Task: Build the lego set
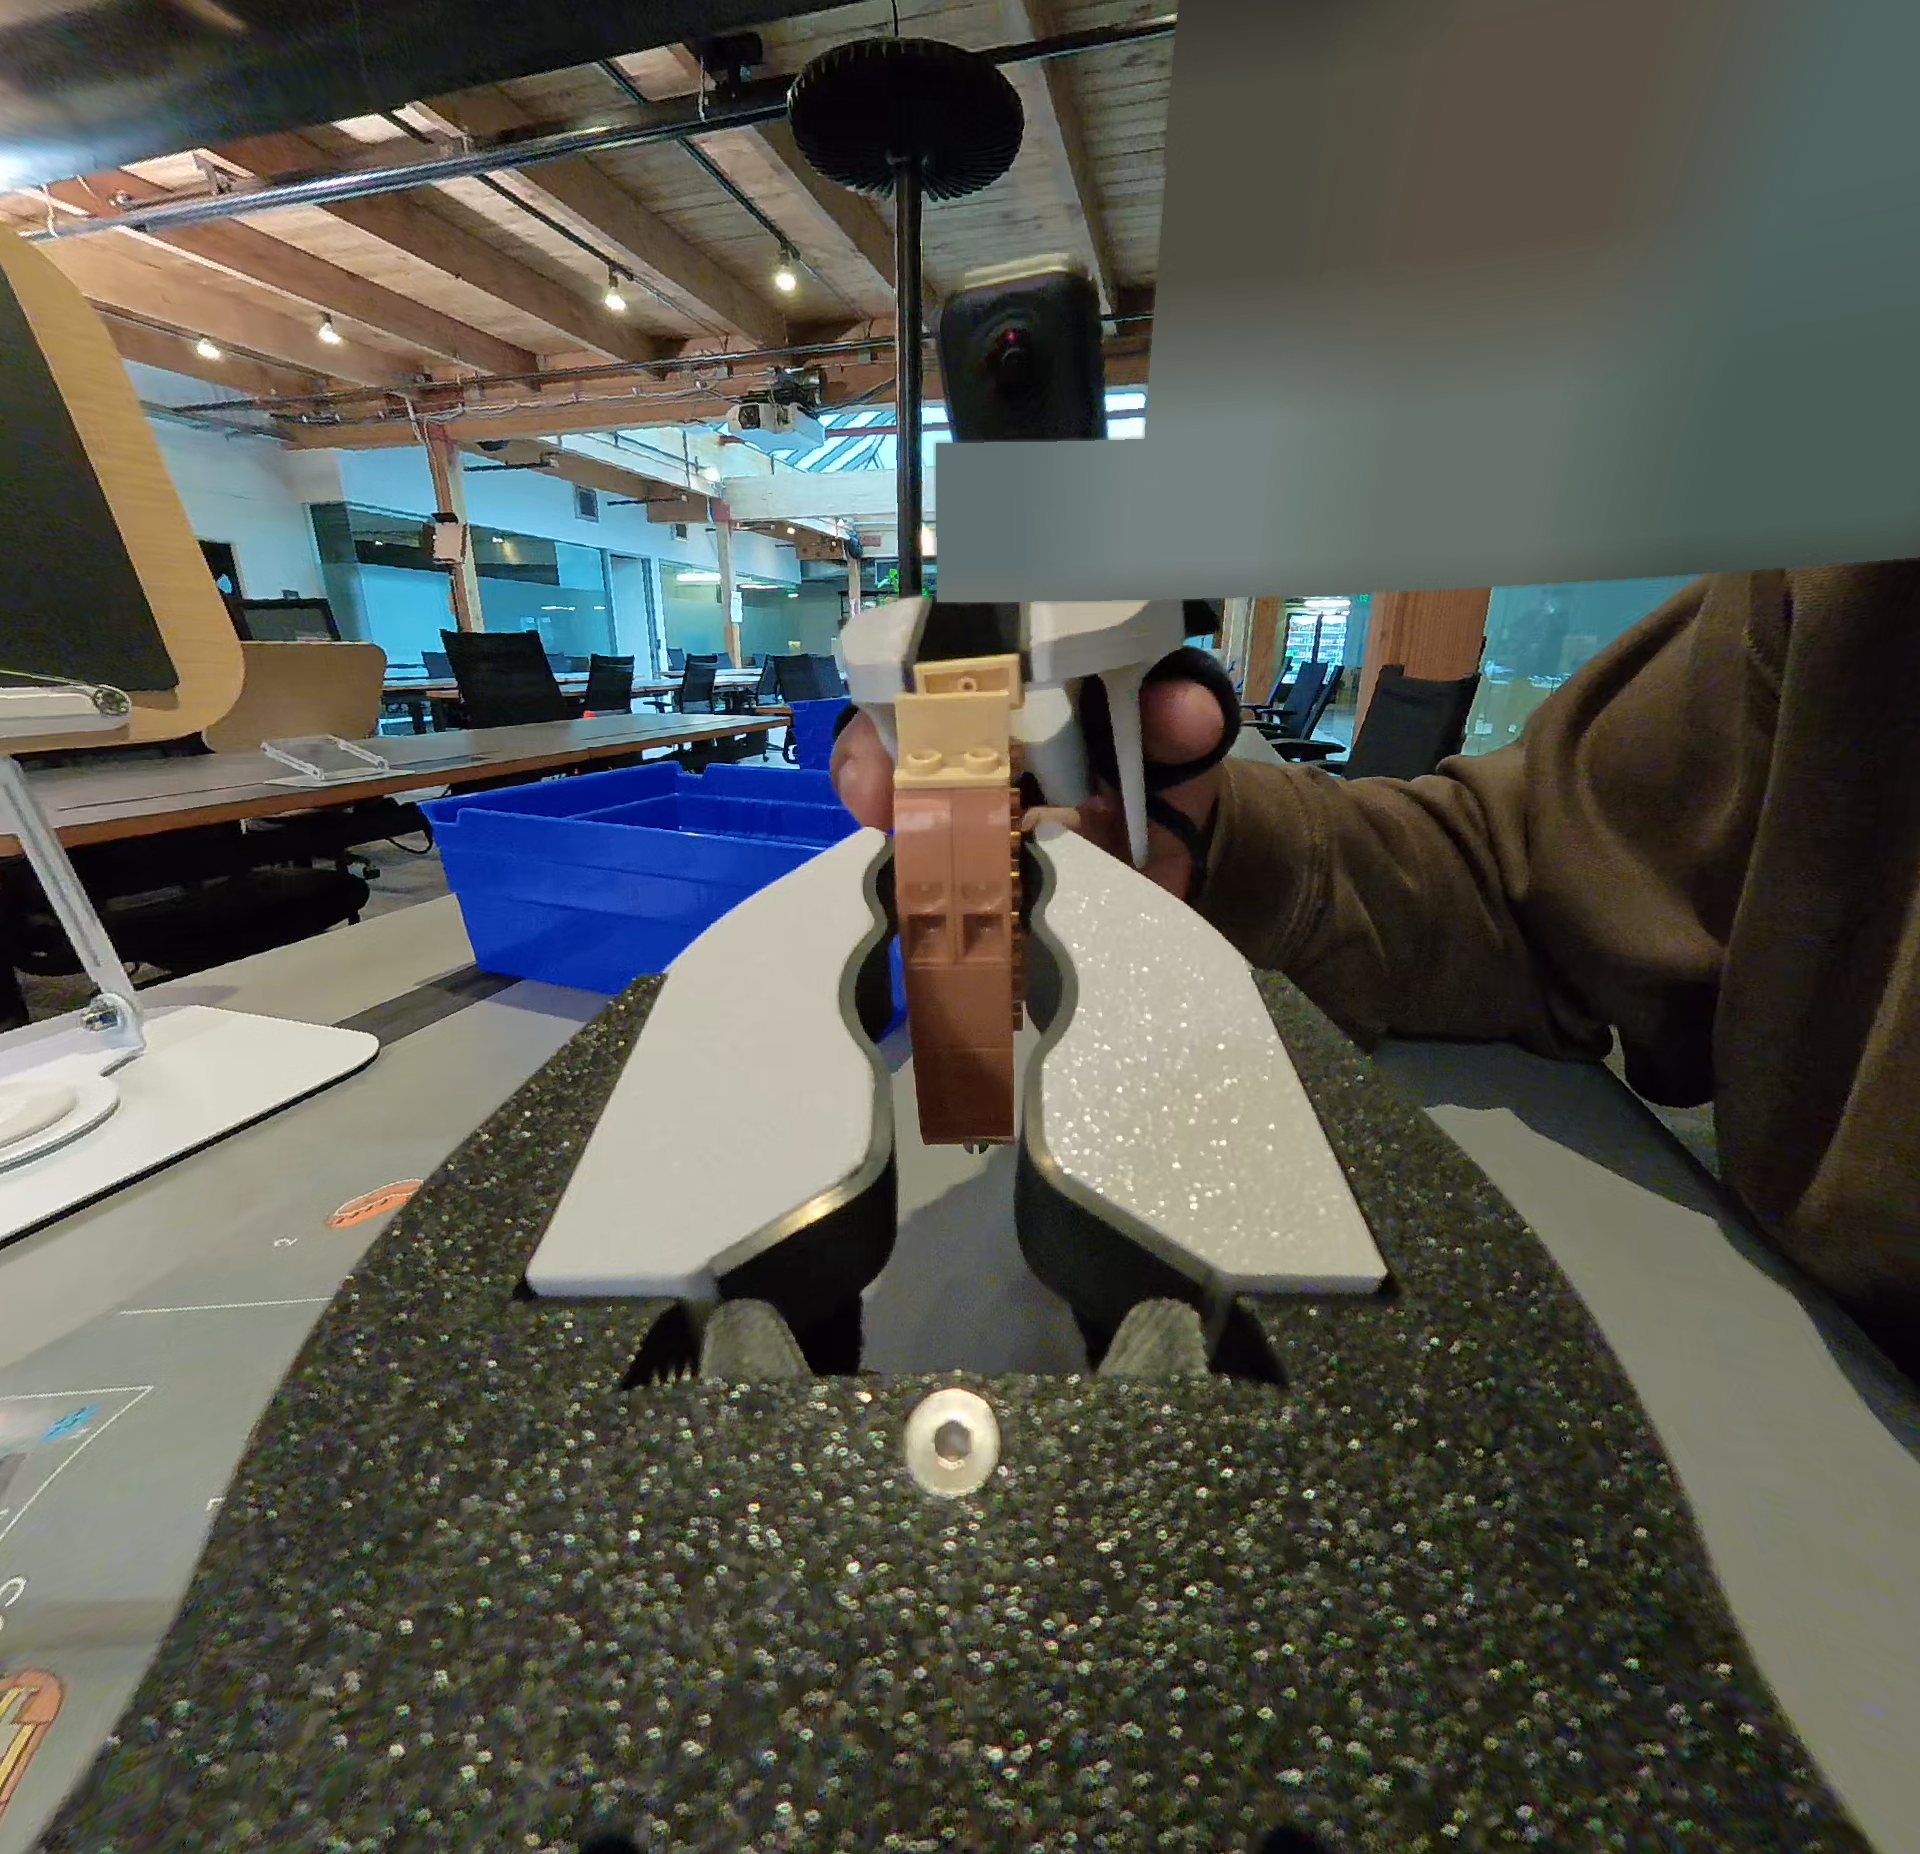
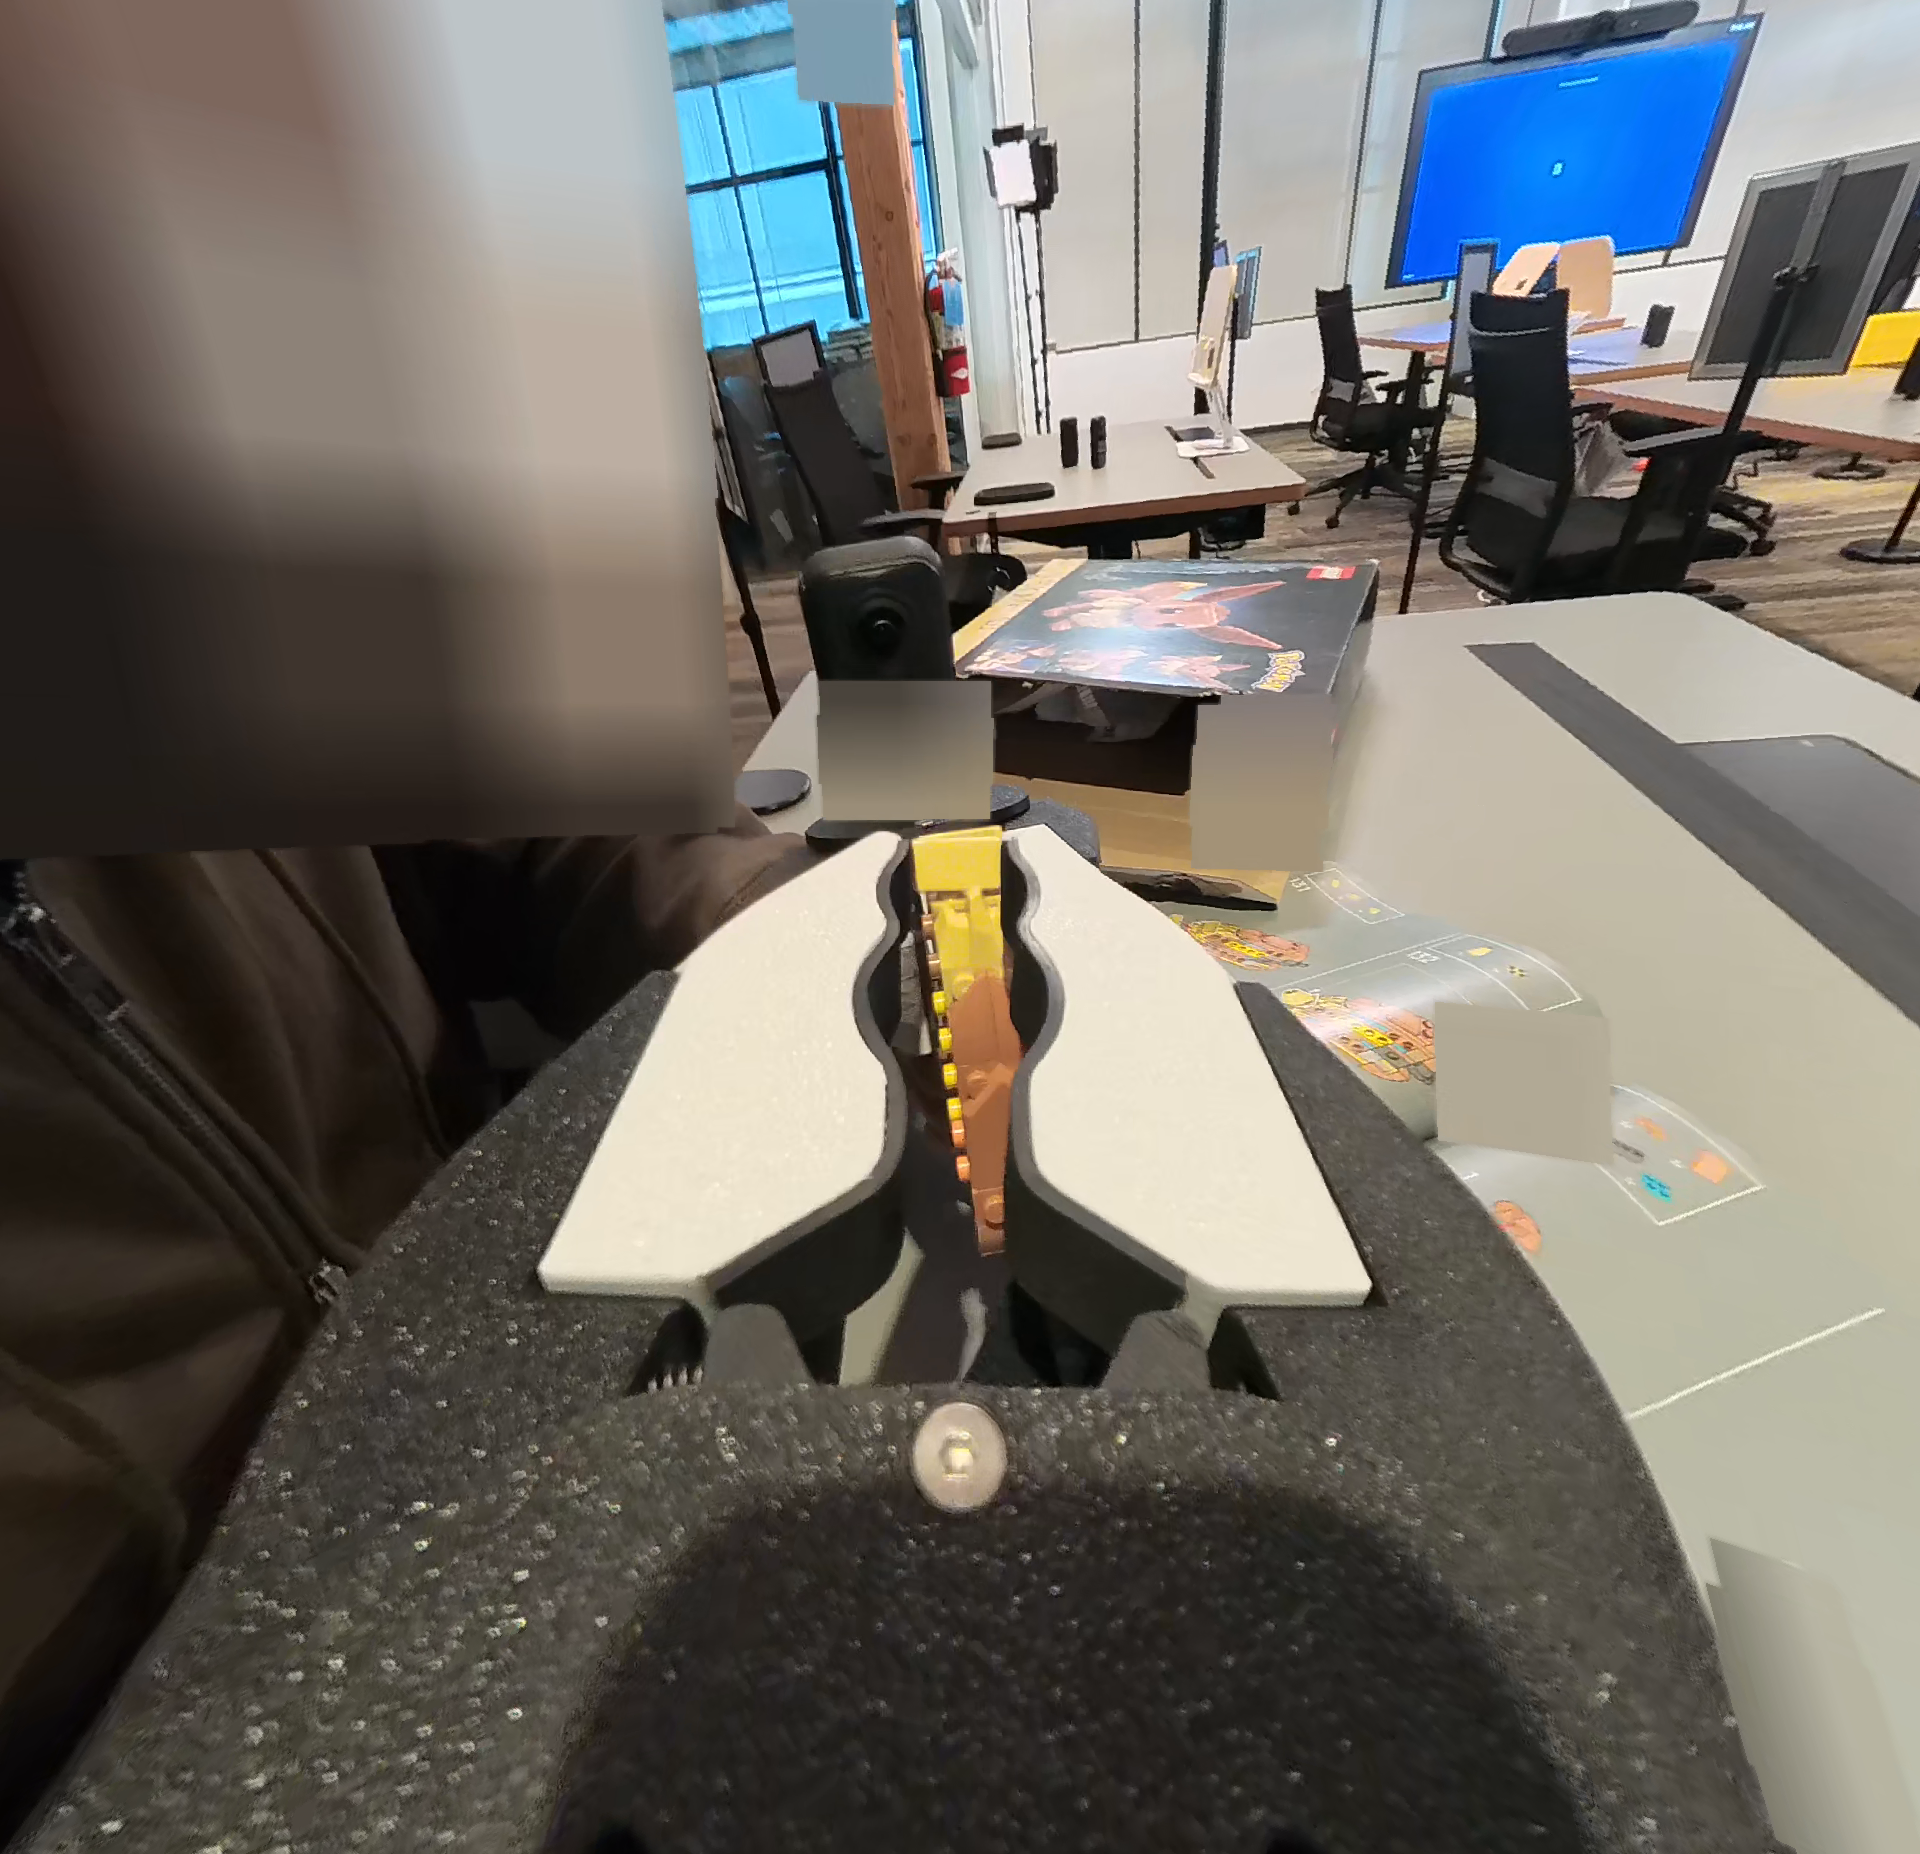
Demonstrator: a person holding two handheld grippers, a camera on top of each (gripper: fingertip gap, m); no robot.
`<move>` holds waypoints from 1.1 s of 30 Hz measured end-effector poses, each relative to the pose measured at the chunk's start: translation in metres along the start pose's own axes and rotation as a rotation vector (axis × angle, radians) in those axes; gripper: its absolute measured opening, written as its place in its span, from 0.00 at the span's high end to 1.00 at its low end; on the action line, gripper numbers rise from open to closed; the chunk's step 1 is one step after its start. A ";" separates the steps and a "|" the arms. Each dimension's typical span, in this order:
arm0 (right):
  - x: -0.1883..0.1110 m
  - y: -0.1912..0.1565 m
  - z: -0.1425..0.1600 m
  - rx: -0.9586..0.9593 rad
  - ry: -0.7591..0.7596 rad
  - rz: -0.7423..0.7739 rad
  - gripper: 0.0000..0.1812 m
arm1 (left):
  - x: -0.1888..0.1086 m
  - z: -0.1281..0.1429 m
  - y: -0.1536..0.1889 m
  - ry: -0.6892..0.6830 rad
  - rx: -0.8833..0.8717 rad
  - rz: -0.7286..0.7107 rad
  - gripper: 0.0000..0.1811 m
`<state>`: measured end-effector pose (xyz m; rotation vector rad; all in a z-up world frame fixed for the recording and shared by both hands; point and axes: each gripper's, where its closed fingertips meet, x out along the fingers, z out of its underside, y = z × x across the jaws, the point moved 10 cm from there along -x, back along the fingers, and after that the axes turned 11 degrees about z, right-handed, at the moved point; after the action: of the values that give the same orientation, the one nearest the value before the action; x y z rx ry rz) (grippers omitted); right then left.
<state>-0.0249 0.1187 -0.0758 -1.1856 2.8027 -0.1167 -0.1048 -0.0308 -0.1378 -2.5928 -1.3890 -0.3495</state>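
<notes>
In the left wrist view my left gripper (image 1: 956, 854) is shut on a brown lego assembly (image 1: 961, 983) that stands upright between its grey fingers (image 1: 748, 1056). A tan brick (image 1: 951, 739) caps its far end. My right gripper (image 1: 997, 661) meets it there, tip to tip, with a hand behind it. In the right wrist view my right gripper (image 2: 958, 854) is shut on a tan and brown lego assembly (image 2: 971, 1035) with yellow studs along one side. I cannot tell whether both hold one build. Both are held above the grey table (image 2: 1558, 765).
A blue bin (image 1: 623, 869) stands behind the left gripper, and a white stand base (image 1: 177, 1077) at the left. The lego box (image 2: 1174, 641) lies at the far table edge, instruction sheets (image 2: 1392, 983) to the right. A person's brown sleeve (image 1: 1558, 869) is close by. Left and right tips are no more than a few centimetres apart.
</notes>
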 end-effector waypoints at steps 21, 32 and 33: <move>-0.007 0.036 0.033 0.687 0.363 -0.050 0.92 | -0.003 -0.001 -0.005 0.007 -0.025 -0.026 0.88; -0.009 0.025 0.015 0.275 0.044 0.035 0.91 | -0.003 0.002 -0.009 -0.062 -0.056 -0.029 0.88; -0.010 0.023 0.011 0.218 0.003 0.051 0.91 | -0.003 0.003 -0.010 -0.080 -0.052 -0.030 0.88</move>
<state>-0.0332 0.1413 -0.0889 -1.0641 2.7339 -0.4079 -0.1138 -0.0269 -0.1406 -2.6574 -1.4658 -0.2932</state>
